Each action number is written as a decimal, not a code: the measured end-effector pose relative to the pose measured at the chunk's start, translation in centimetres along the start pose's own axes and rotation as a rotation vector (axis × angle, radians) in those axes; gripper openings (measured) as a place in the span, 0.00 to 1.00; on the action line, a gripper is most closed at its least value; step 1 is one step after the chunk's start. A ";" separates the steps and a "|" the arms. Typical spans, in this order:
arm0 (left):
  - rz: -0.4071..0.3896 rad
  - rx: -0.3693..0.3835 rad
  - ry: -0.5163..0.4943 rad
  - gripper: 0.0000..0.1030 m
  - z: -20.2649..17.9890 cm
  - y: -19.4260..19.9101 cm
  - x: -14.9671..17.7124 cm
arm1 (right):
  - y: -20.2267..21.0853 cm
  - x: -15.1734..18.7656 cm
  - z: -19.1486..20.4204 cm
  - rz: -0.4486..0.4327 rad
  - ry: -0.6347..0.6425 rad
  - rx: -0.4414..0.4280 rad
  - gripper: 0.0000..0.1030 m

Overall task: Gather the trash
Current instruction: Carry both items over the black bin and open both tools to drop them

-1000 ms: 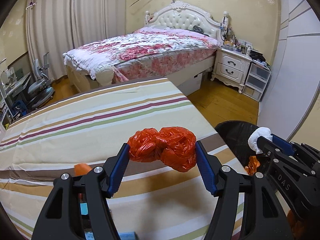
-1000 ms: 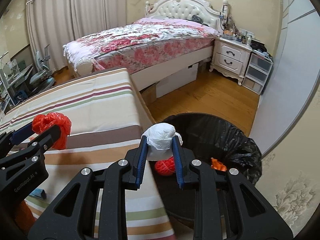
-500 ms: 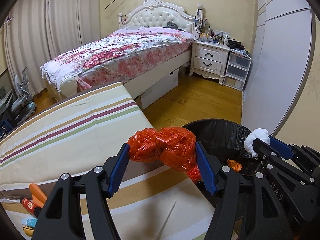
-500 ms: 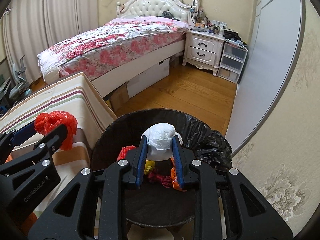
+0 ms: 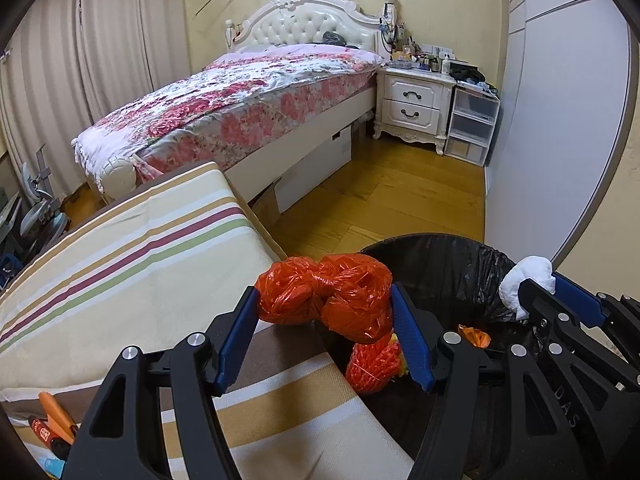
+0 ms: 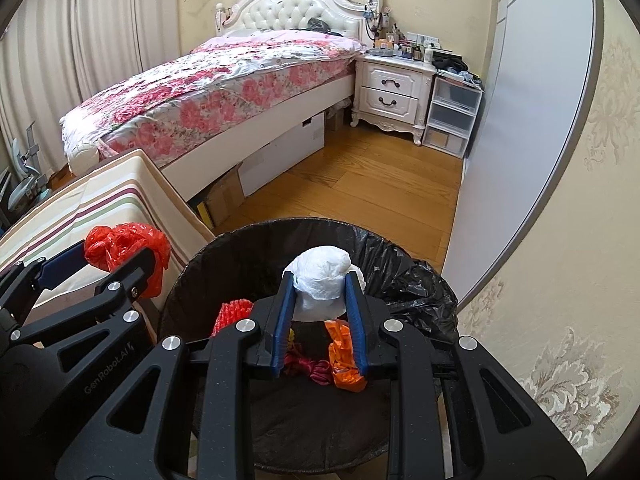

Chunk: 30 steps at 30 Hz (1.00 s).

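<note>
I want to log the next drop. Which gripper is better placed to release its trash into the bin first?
Right. The right gripper holds the white wad over the middle of the black bin; the left gripper holds its red bag at the rim.

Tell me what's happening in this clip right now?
A person is collecting trash with two handheld grippers. The left gripper is clamped on a crumpled red plastic bag at the edge of the black-lined trash bin. The right gripper holds a wadded white plastic bag over the bin's opening. Neither is released yet.
</note>
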<state>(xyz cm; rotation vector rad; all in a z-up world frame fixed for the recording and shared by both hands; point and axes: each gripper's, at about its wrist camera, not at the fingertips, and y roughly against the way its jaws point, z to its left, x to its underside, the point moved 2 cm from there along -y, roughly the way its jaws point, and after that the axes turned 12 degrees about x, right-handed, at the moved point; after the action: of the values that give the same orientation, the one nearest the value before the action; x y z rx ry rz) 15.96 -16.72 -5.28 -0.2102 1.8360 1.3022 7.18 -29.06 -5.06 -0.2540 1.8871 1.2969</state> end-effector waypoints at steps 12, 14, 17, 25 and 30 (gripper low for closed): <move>0.030 -0.005 0.005 0.77 0.2 -1.1 -0.4 | -0.8 -0.3 -1.1 0.001 -0.050 0.036 0.41; 0.031 -0.006 0.007 0.77 0.2 -1.1 -0.4 | -0.7 -0.4 -1.2 -0.001 -0.055 0.040 0.41; 0.030 -0.005 0.012 0.79 0.3 -1.0 -0.4 | -0.7 -0.4 -1.3 -0.003 -0.057 0.044 0.42; 0.015 -0.018 0.016 0.80 0.5 -0.2 -0.5 | -0.2 -0.4 -1.0 -0.012 -0.053 0.044 0.50; -0.001 -0.038 0.025 0.80 1.2 1.6 -0.3 | 0.6 -0.2 -0.4 -0.017 -0.041 0.025 0.51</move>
<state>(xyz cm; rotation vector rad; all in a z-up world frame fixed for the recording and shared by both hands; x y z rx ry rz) 15.86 -15.13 -4.07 -0.2491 1.8330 1.3407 6.77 -29.18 -4.49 -0.2282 1.8616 1.2574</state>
